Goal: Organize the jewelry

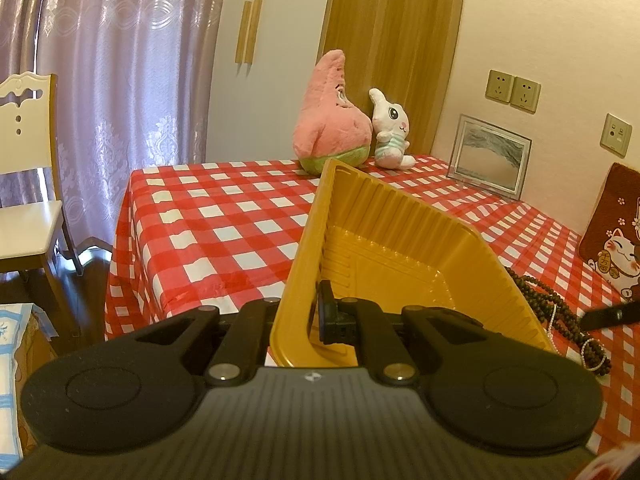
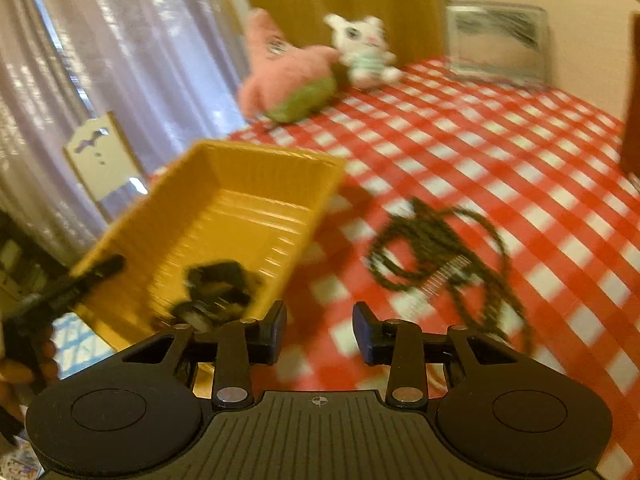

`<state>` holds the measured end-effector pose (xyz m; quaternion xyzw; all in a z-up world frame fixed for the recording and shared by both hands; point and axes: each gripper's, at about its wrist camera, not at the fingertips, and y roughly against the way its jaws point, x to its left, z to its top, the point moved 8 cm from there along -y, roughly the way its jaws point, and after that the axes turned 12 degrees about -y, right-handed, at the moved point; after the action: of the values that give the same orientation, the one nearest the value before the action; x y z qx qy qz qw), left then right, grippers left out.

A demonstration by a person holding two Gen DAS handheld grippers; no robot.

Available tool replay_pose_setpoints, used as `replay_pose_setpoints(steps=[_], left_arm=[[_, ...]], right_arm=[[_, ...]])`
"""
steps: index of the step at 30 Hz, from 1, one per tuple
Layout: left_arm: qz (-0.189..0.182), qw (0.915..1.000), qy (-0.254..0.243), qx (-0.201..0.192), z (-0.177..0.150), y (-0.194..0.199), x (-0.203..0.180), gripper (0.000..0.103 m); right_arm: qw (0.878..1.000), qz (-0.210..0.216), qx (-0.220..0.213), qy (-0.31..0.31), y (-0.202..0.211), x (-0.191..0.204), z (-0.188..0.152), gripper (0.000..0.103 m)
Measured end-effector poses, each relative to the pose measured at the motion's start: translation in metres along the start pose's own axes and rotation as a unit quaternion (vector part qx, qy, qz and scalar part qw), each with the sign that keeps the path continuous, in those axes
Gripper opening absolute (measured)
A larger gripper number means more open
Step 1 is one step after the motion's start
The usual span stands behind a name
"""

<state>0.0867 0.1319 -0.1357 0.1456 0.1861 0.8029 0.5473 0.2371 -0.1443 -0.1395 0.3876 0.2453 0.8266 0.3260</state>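
My left gripper (image 1: 298,320) is shut on the near left wall of a yellow plastic tray (image 1: 384,236) and holds it tilted above the red checked table; the tray (image 2: 224,216) looks empty. A dark bead necklace (image 2: 440,256) tangled with a thin string of white pearls (image 2: 436,284) lies on the cloth to the tray's right; it also shows in the left wrist view (image 1: 560,312). My right gripper (image 2: 320,330) is open and empty, low over the cloth just in front of the necklace. The right wrist view is blurred.
A pink star plush (image 1: 332,116) and a white rabbit plush (image 1: 390,132) stand at the table's far edge. A framed picture (image 1: 490,156) leans on the wall. A red pouch with a cat (image 1: 616,232) stands at the right. A white chair (image 1: 28,184) stands left of the table.
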Motion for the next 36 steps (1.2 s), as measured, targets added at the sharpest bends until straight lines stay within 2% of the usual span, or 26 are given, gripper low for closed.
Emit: replay_pose_setpoints(steps=[8, 11, 24, 31, 32, 33, 35, 36], left_arm=[[0.0, 1.0, -0.001, 0.0, 0.0, 0.0, 0.0, 0.006], [0.0, 1.0, -0.001, 0.0, 0.001, 0.0, -0.001, 0.006], [0.001, 1.0, -0.001, 0.0, 0.001, 0.0, -0.001, 0.006], [0.0, 1.0, -0.001, 0.001, 0.0, 0.0, -0.001, 0.006], [0.0, 1.0, -0.001, 0.0, 0.001, 0.0, -0.001, 0.006], [0.0, 1.0, -0.002, 0.0, 0.001, 0.0, -0.001, 0.006], [0.0, 1.0, -0.002, 0.0, 0.001, 0.0, -0.001, 0.006], [0.0, 1.0, -0.001, 0.0, 0.001, 0.0, -0.001, 0.006]], right_arm=[[0.997, -0.063, 0.001, -0.047, 0.005, -0.053, -0.007, 0.037], [0.996, -0.066, -0.003, -0.064, 0.003, -0.06, -0.003, 0.037], [0.995, -0.076, -0.008, -0.066, -0.03, -0.061, 0.013, 0.037], [0.992, -0.086, -0.013, -0.096, -0.051, -0.066, 0.023, 0.036], [0.991, -0.092, -0.015, -0.094, -0.054, -0.067, 0.023, 0.034], [0.991, -0.101, -0.015, -0.091, -0.056, -0.068, 0.023, 0.023], [0.989, -0.119, -0.018, -0.084, -0.059, -0.071, 0.023, 0.008], [0.989, -0.123, -0.019, -0.081, -0.058, -0.073, 0.023, 0.004]])
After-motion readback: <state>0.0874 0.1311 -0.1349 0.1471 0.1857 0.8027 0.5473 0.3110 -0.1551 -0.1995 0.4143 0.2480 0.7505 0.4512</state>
